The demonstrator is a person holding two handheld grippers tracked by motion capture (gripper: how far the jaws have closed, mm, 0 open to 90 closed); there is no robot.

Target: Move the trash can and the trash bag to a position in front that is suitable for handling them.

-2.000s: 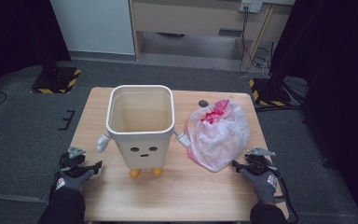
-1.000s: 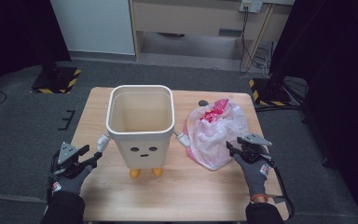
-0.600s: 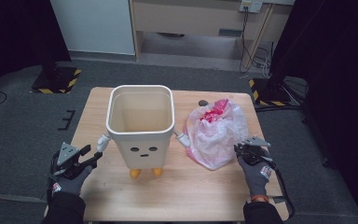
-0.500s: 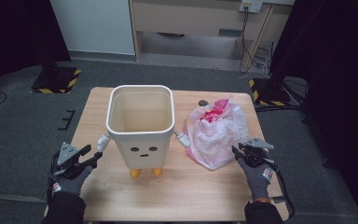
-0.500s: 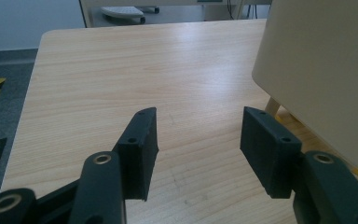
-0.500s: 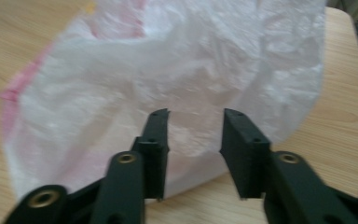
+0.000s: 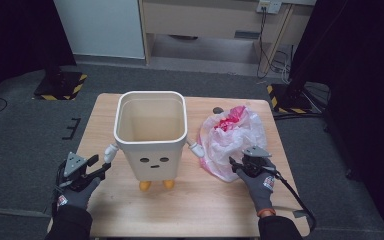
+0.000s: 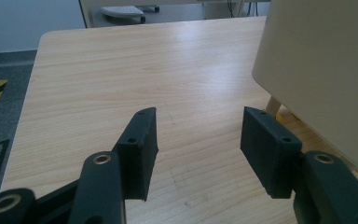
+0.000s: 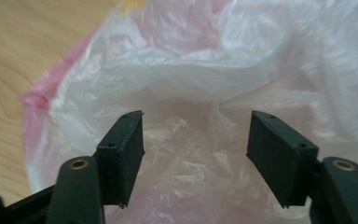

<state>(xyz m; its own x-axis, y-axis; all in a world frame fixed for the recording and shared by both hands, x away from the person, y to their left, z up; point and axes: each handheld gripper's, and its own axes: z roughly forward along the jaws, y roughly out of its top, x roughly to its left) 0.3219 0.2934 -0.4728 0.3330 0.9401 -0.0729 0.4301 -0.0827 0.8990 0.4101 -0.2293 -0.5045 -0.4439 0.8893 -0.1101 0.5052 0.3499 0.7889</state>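
- Right gripper (image 7: 239, 163) has shifted down to the near edge of the plastic bag (image 7: 232, 140) since a second ago; jaws have just been opening, crumpled bag film in the gap, pads not pressing it.
- Left gripper (image 7: 100, 167) unmoved, released, jaws over bare table (image 7: 200, 205) just beside the bin (image 7: 151, 135).
- Bag lies on the table right of the bin, near its small arm.

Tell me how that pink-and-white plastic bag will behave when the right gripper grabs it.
The plastic bag looks thin and crumpled, so it will probably flop and bunch. Its glossy film may slip between the pads. It seems light for its bulk and would likely slide if pushed.
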